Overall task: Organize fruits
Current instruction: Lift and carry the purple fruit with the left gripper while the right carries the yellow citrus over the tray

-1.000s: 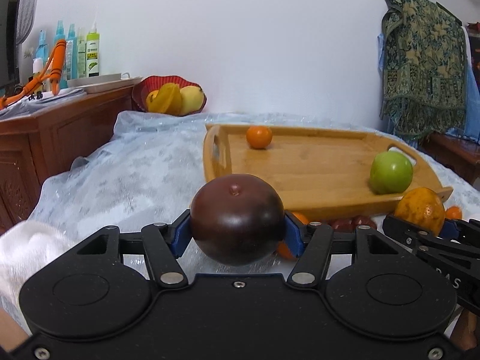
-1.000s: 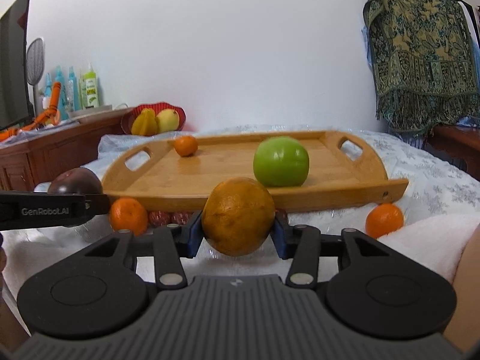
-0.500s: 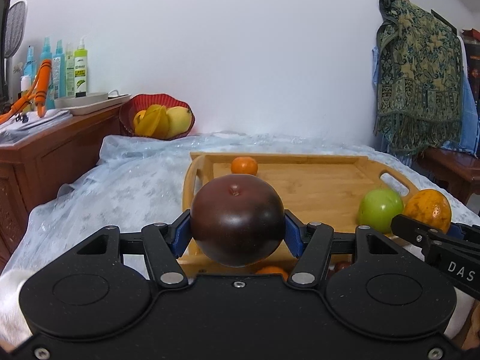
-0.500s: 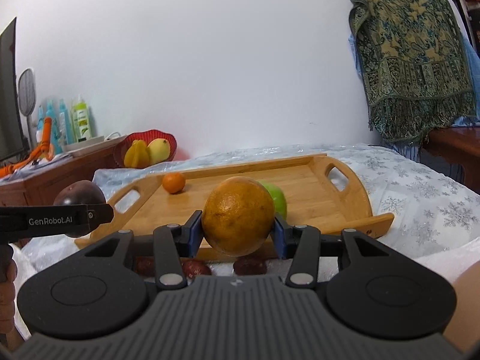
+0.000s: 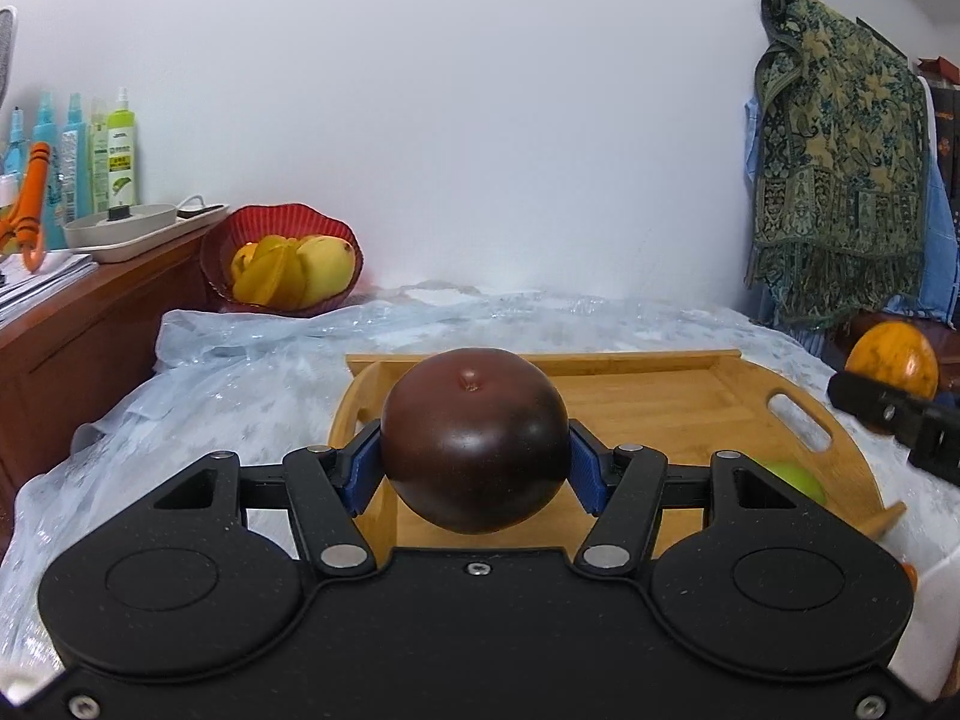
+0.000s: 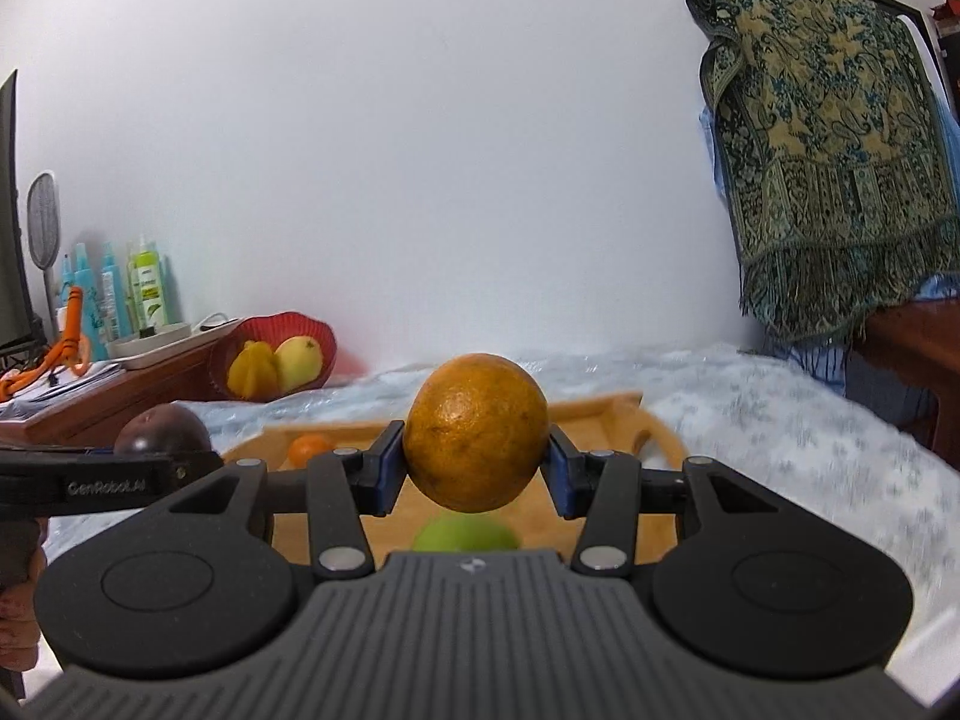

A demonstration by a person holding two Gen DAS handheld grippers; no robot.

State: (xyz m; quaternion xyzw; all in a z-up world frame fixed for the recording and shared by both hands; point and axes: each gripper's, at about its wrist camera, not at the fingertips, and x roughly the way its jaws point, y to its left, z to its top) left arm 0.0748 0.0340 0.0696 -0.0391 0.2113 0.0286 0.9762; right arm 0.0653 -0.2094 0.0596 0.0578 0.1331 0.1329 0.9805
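Observation:
My left gripper (image 5: 475, 468) is shut on a dark purple round fruit (image 5: 474, 444), held above the near left part of the wooden tray (image 5: 660, 408). In the right wrist view my right gripper (image 6: 474, 468) is shut on a large orange (image 6: 476, 432) over the same tray (image 6: 624, 420). A green apple (image 6: 467, 534) lies on the tray just below the orange, also seen in the left wrist view as the green apple (image 5: 795, 480). A small tangerine (image 6: 309, 449) sits at the tray's far left. The orange (image 5: 894, 360) and right gripper show at the right edge of the left wrist view.
A red bowl (image 5: 282, 228) with yellow fruit stands at the back left against the wall. A wooden sideboard (image 5: 90, 312) with bottles and a flat dish is on the left. A patterned cloth (image 5: 840, 150) hangs at the right. A floral plastic-covered tablecloth (image 5: 240, 372) lies under the tray.
Both grippers have risen and moved forward over the tray, each still holding its fruit. The loose fruits in front of the tray have dropped out of view.

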